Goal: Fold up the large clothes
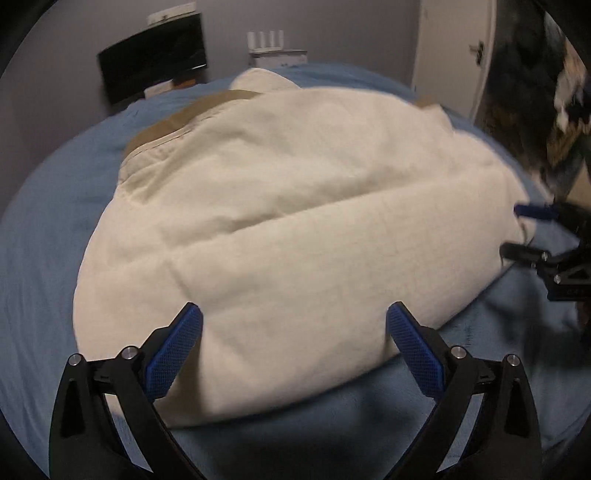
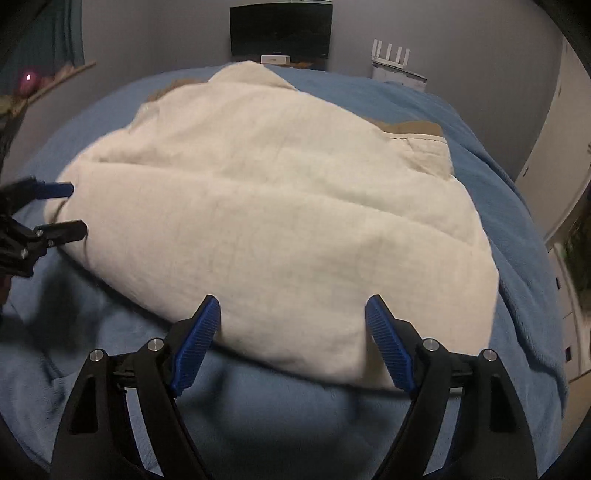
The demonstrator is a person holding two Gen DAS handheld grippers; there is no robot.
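Note:
A large cream garment [image 1: 295,221] with tan trim lies partly folded on a blue bedspread [image 1: 44,240]; it also shows in the right wrist view [image 2: 277,206]. My left gripper [image 1: 293,317] is open, its jaws wide apart just above the garment's near edge. It shows in the right wrist view [image 2: 74,208] at the cloth's left edge. My right gripper [image 2: 291,310] is open over the near edge, holding nothing. It shows in the left wrist view [image 1: 513,229] at the cloth's right edge.
The blue bedspread [image 2: 498,155] surrounds the garment. A black monitor [image 2: 280,31] and a white router [image 2: 391,55] stand against the far grey wall. A white door [image 1: 454,48] is at the right. A pink candle [image 2: 27,79] glows at far left.

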